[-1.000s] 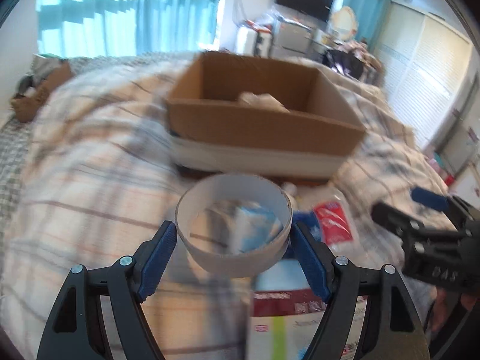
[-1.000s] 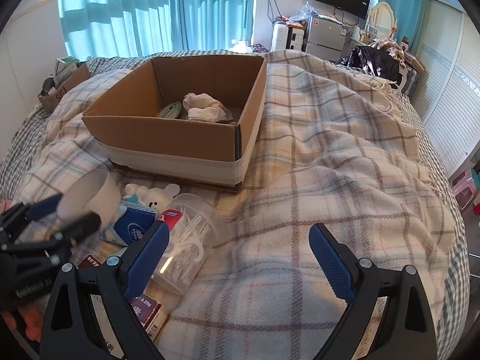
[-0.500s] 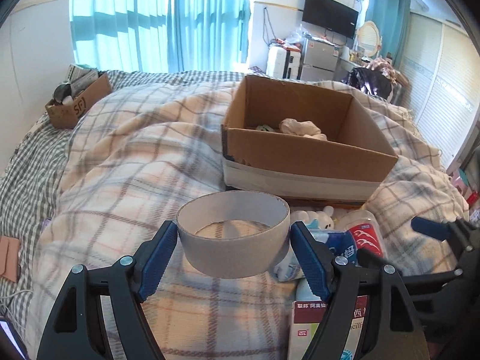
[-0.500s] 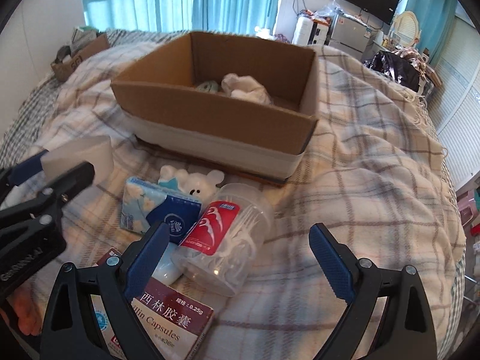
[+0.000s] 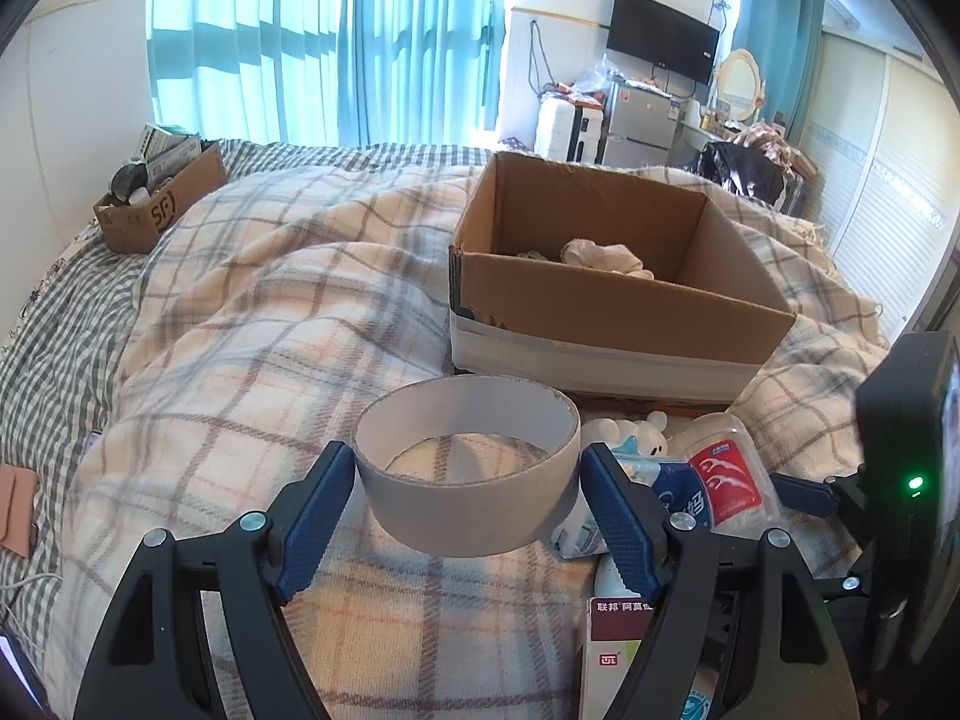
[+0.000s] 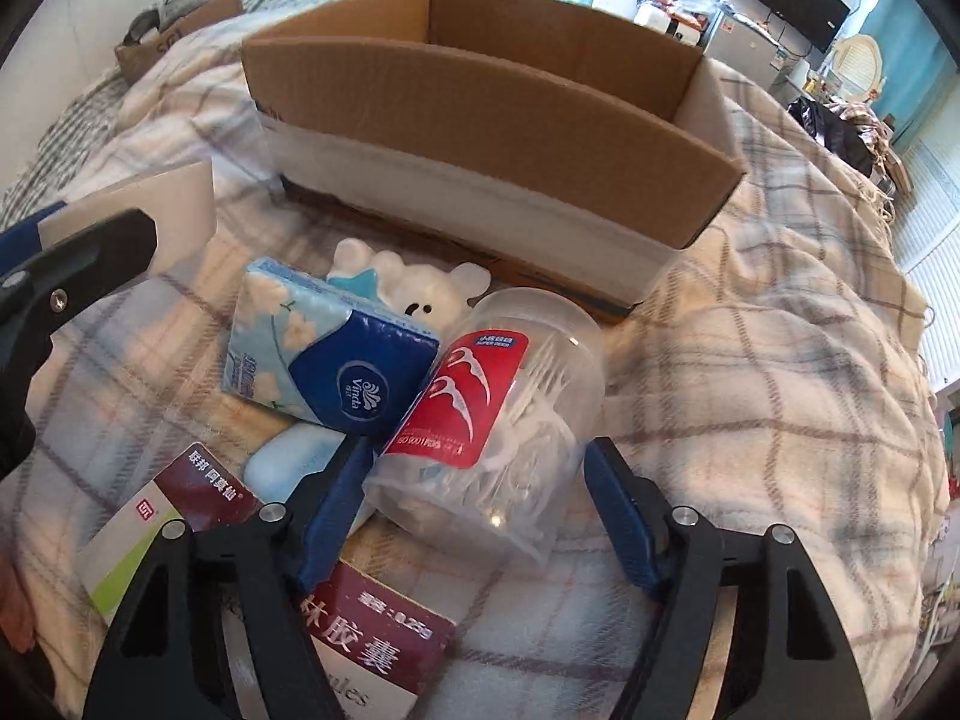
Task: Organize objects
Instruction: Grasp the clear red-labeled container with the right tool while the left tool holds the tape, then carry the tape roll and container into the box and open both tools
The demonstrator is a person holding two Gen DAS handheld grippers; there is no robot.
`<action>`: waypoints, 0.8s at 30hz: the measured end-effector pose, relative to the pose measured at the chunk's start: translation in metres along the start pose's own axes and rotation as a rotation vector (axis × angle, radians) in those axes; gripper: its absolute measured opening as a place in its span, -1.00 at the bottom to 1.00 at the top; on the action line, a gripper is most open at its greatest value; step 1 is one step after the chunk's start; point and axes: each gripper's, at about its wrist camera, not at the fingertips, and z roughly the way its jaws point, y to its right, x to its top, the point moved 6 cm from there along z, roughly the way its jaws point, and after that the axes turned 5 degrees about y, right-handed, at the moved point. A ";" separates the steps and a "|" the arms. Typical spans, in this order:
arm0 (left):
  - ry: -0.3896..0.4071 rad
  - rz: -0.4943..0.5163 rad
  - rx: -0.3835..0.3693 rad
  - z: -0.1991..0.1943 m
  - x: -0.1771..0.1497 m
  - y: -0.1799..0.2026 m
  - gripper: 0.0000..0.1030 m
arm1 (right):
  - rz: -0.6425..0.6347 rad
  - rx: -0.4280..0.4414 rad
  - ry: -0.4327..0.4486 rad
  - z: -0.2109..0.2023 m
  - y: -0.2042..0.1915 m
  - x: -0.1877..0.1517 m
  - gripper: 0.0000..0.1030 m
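My left gripper (image 5: 465, 501) is shut on a wide white cardboard ring (image 5: 468, 504) and holds it above the blanket, left of the pile. The ring's edge also shows in the right wrist view (image 6: 174, 210). The open cardboard box (image 5: 600, 306) lies beyond, with a crumpled white cloth (image 5: 600, 255) inside. My right gripper (image 6: 474, 510) is open, its fingers on either side of a clear floss-pick jar with a red label (image 6: 498, 414) lying on its side. Beside the jar are a blue tissue pack (image 6: 324, 348), a white bear toy (image 6: 414, 288) and a maroon medicine box (image 6: 372, 636).
Everything lies on a plaid blanket (image 5: 270, 330) over a bed. A small brown box of clutter (image 5: 156, 198) sits at the far left. A second medicine box (image 6: 162, 534) and a pale blue object (image 6: 288, 462) lie under the pile.
My right gripper has dropped and moved in, so its fingers now flank the floss-pick jar. My left gripper has lifted and drawn the ring left and back from the pile.
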 end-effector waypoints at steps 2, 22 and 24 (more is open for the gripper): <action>0.011 0.000 -0.008 -0.003 0.000 0.000 0.54 | 0.016 0.003 0.055 -0.014 0.004 0.003 0.32; 0.104 -0.014 -0.082 -0.056 0.050 0.015 0.46 | -0.025 -0.033 0.394 -0.131 0.019 0.068 0.23; 0.125 0.007 -0.091 -0.063 0.068 0.021 0.45 | -0.040 -0.040 0.435 -0.144 0.020 0.084 0.23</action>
